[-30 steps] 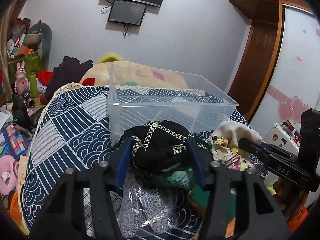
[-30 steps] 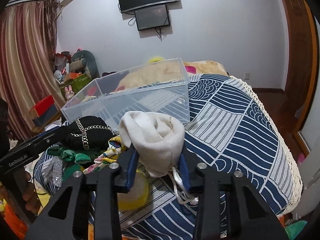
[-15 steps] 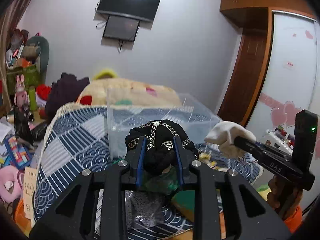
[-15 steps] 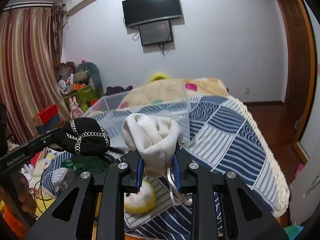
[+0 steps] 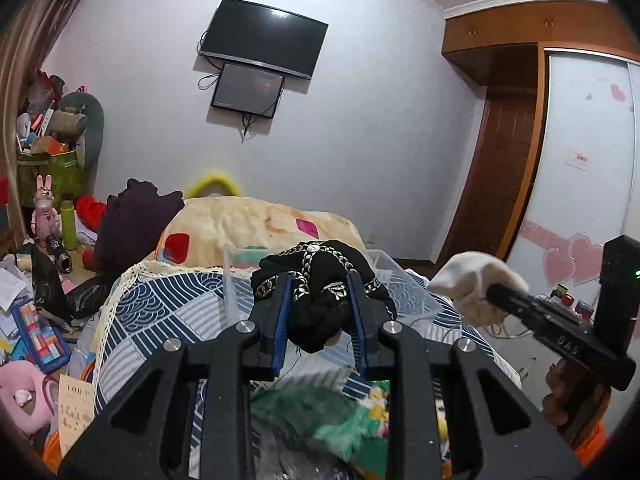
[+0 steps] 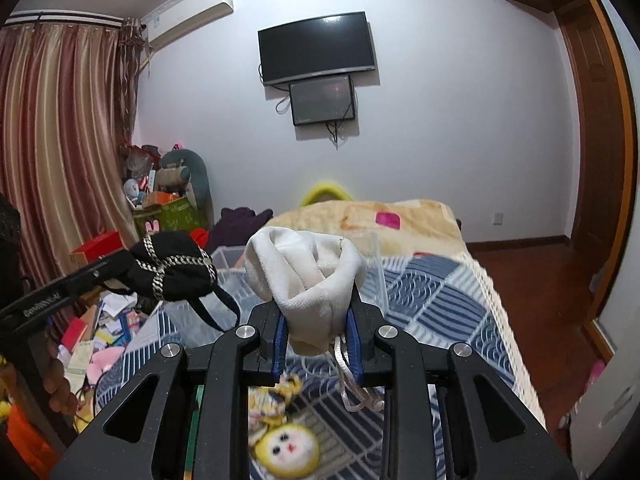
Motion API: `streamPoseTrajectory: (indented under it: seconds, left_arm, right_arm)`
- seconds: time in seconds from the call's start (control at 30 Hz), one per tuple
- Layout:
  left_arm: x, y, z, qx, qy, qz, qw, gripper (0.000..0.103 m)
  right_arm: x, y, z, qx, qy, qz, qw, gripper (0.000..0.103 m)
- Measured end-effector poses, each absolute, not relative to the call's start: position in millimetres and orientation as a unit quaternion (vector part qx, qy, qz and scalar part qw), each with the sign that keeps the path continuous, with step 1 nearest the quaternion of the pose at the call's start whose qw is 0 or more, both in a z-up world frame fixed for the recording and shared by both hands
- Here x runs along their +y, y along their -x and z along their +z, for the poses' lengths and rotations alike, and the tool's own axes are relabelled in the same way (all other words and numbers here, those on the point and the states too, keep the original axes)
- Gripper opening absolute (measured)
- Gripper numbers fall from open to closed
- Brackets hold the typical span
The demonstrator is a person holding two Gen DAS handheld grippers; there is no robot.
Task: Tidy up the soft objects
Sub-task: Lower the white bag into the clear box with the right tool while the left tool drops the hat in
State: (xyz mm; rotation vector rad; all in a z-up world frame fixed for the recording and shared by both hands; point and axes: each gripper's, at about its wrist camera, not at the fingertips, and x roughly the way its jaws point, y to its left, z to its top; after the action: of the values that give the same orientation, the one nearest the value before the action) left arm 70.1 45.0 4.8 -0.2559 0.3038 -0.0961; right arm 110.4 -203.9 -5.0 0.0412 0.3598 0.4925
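My left gripper (image 5: 319, 296) is shut on a black cloth bundle with gold chain trim (image 5: 320, 276) and holds it in the air above the bed. It also shows in the right wrist view (image 6: 174, 266). My right gripper (image 6: 316, 312) is shut on a white cloth pouch (image 6: 304, 268) with dangling white cords, also lifted. The pouch shows in the left wrist view (image 5: 472, 284) too. A clear plastic bin (image 6: 370, 268) stands on the bed behind both bundles, mostly hidden by them.
The bed has a blue-and-white patterned cover (image 6: 440, 300) with a cream blanket (image 5: 256, 220) beyond. A green cloth (image 5: 316, 412) and a yellow plush toy (image 6: 286, 446) lie below the grippers. Clutter lies on the floor at left (image 5: 36, 320). A wardrobe (image 5: 580, 180) stands at right.
Both grippers closed on their bundles and lifted them off the bed, up and toward the clear bin. The pile of soft things now lies lower in view.
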Motion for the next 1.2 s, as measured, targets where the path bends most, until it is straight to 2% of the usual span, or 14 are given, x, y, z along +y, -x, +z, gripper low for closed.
streamPoseTrajectory:
  seconds: [0.4,0.83,1.0,1.13,1.2]
  left_arm:
    - [63,-127,-1,0.176,0.140,-0.026,0.974,0.026]
    - [54,-187,-39,0.281,0.133,-0.040,0.950,0.026]
    - [46,-193,-52,0.299,0.115,-0.035,0.947,0.027]
    - [45,-196,-56,0.305,0.114,-0.034,0.945,0.030]
    - [43,-195,-57,0.308,0.105,-0.032,0.945,0.034]
  right_arm:
    - [-176,-159,6,0.179,-0.020,0.234,0.955,0.022]
    - [-148,-202,-25,0.270,0.024,0.246,0.930,0.022]
    - [-141,-212,-42,0.307,0.044,0.246,0.918,0.022]
    - [-136,-213,-48,0.323,0.068,0.247,0.911,0.023]
    - [-137,-211,-48,0.326,0.067,0.249,0.909,0.025]
